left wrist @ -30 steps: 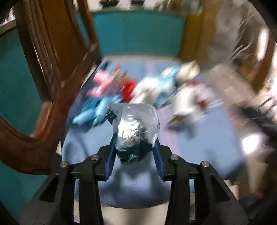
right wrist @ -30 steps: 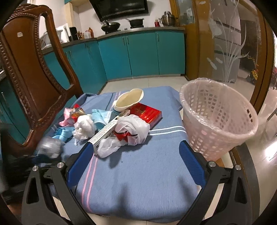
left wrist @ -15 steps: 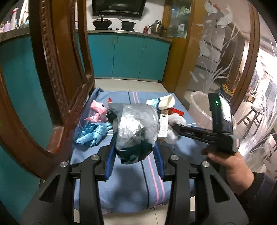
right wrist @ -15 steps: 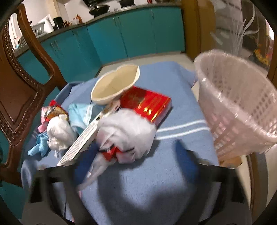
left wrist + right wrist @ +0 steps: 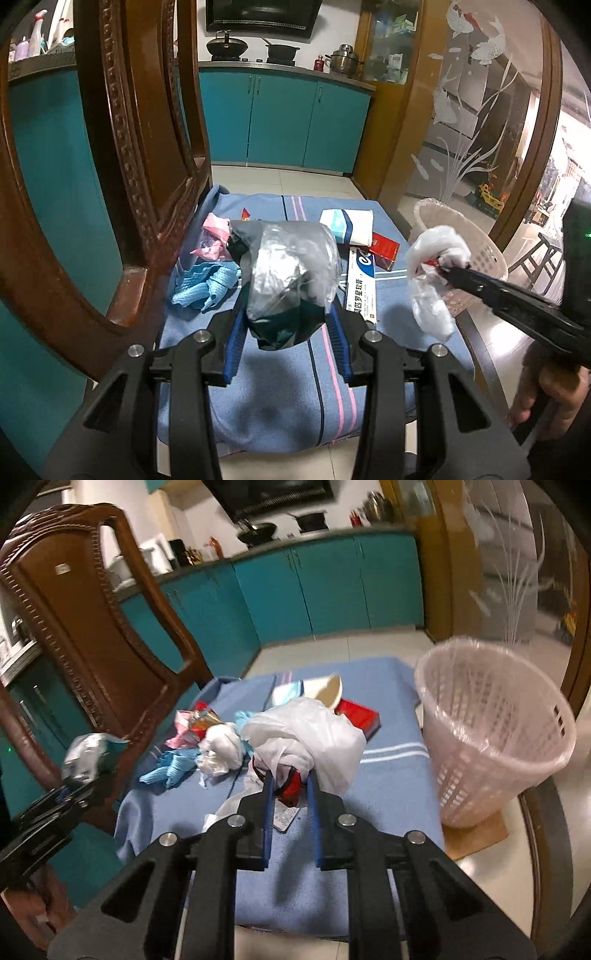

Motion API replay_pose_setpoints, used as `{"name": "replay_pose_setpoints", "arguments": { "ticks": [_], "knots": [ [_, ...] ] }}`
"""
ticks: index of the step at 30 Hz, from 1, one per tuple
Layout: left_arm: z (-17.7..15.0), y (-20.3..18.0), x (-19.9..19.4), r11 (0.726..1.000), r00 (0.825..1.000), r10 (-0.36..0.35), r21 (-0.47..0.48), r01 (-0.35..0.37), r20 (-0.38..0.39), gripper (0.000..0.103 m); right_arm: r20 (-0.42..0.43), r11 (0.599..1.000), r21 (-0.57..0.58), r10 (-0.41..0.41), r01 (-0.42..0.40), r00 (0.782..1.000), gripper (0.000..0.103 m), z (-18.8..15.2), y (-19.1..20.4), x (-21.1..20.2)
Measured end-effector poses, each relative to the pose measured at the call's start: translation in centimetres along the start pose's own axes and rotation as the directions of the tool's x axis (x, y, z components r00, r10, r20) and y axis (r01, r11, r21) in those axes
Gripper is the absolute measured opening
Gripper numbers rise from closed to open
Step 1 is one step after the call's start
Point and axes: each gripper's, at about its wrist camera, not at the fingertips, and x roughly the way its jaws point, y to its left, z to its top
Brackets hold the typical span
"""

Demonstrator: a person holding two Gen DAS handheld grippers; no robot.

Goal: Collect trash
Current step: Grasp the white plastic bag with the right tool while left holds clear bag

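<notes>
- Left gripper (image 5: pixel 286 325) was clamped on a foil-and-plastic wad (image 5: pixel 291 280), held above the blue cloth (image 5: pixel 295 387).
- Right gripper (image 5: pixel 290 786) pinched a white plastic bag (image 5: pixel 314 731), near the lined basket (image 5: pixel 495 734).

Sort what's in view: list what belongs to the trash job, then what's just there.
Job: silver bag in left gripper; white bag in right gripper; basket; pink wrapper, blue cloth, red box.

Just there: chair, cabinets, pots.
</notes>
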Motion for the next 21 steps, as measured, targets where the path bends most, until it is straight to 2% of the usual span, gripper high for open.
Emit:
{"name": "replay_pose_setpoints", "arguments": {
  "ticks": [21],
  "knots": [
    [-0.41,-0.14,0.63,1.0,0.999,0.028,0.002,-0.028,-0.02,0.042,-0.026,1.0,-0.027,0.013,-0.014,1.0,0.017,-0.37,0.94,0.3]
  ]
}}
